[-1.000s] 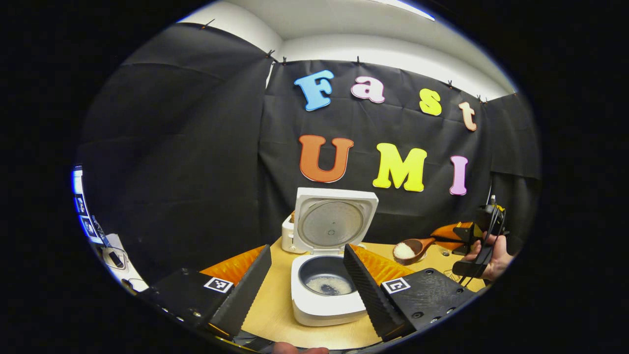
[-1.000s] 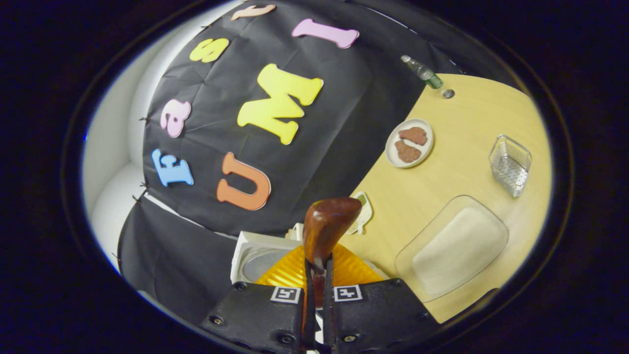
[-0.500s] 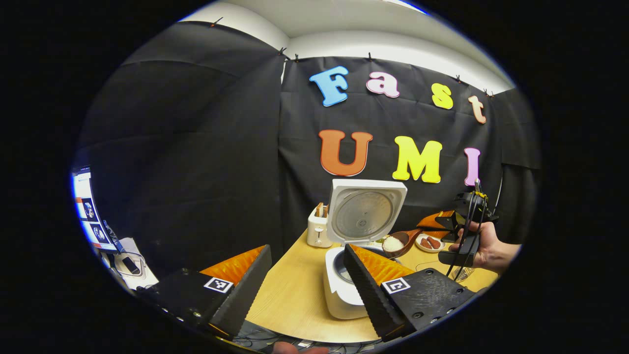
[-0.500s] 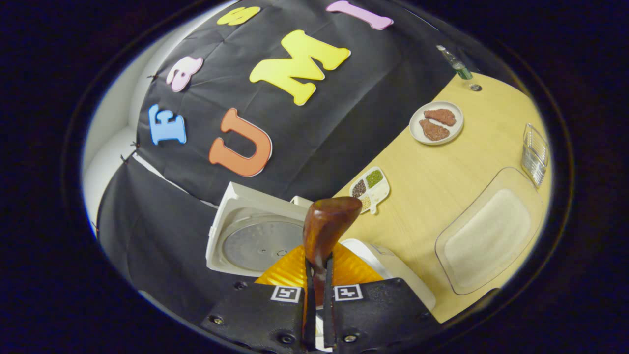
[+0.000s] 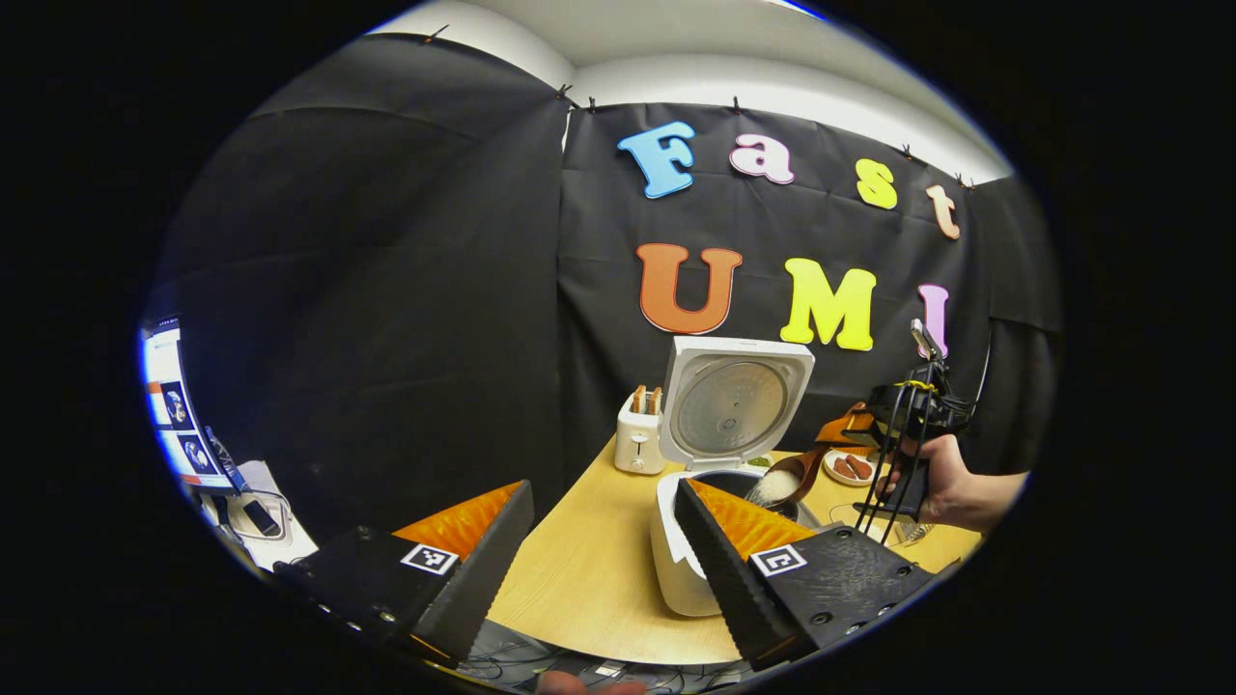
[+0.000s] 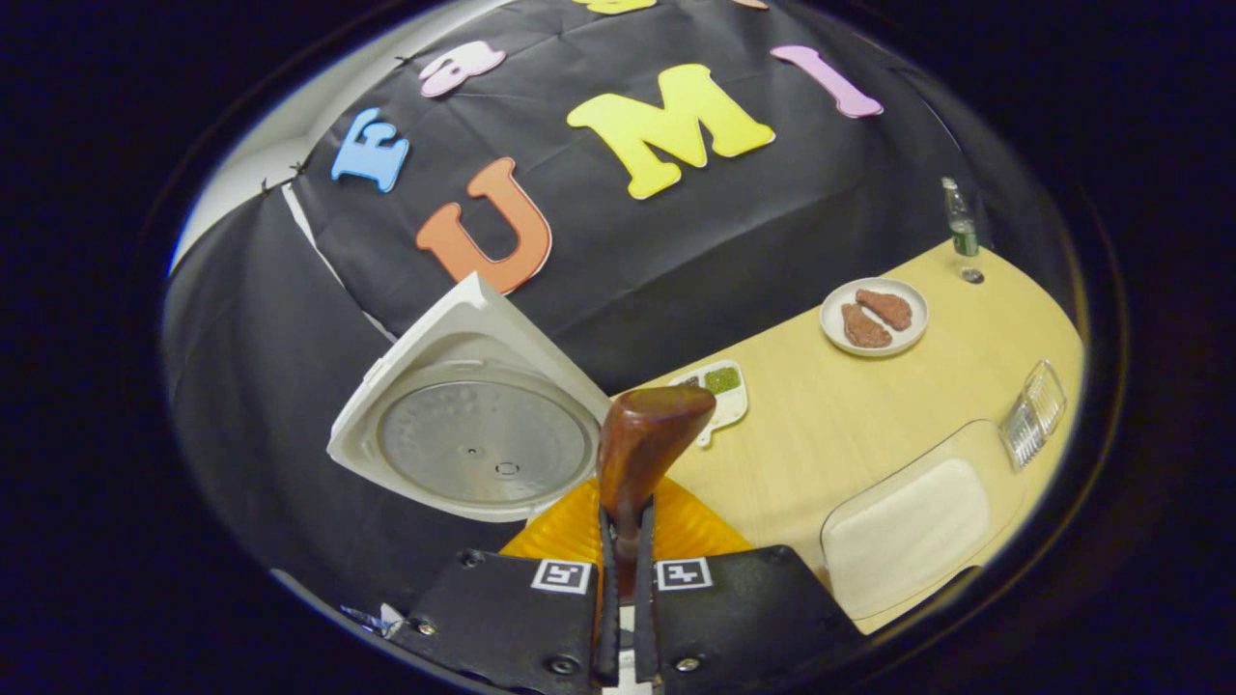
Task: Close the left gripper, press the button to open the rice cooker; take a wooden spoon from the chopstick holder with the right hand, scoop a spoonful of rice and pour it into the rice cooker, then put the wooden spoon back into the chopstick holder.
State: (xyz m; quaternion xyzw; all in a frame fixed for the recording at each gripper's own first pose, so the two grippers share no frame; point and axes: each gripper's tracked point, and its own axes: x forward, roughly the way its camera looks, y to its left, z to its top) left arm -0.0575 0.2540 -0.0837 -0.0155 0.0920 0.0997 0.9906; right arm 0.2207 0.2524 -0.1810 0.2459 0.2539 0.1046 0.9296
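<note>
The white rice cooker (image 5: 679, 555) stands on the wooden table with its lid (image 5: 739, 401) raised. My left gripper (image 5: 599, 560) hangs open in front of it, holding nothing, and its right finger covers part of the pot. My right gripper (image 5: 855, 431), held by a hand, is shut on the handle of the wooden spoon (image 5: 792, 475). The spoon's bowl tips down over the pot's right rim with white rice sliding in it. In the right gripper view, the right gripper (image 6: 626, 516) clamps the spoon (image 6: 642, 444) beside the cooker lid (image 6: 473, 434). The wire chopstick holder (image 6: 1033, 415) stands at the far right.
A white toaster (image 5: 637, 439) stands left of the cooker's lid. A clear tray of rice (image 6: 908, 526), a plate of meat (image 6: 874, 319), a small divided dish (image 6: 719, 386) and a green bottle (image 6: 959, 222) sit on the table (image 6: 821, 434). A screen (image 5: 169, 396) glows far left.
My left gripper has drawn back and away to the left, still open. The right gripper has carried the spoon to the pot's rim and tilted it, so the rice slides.
</note>
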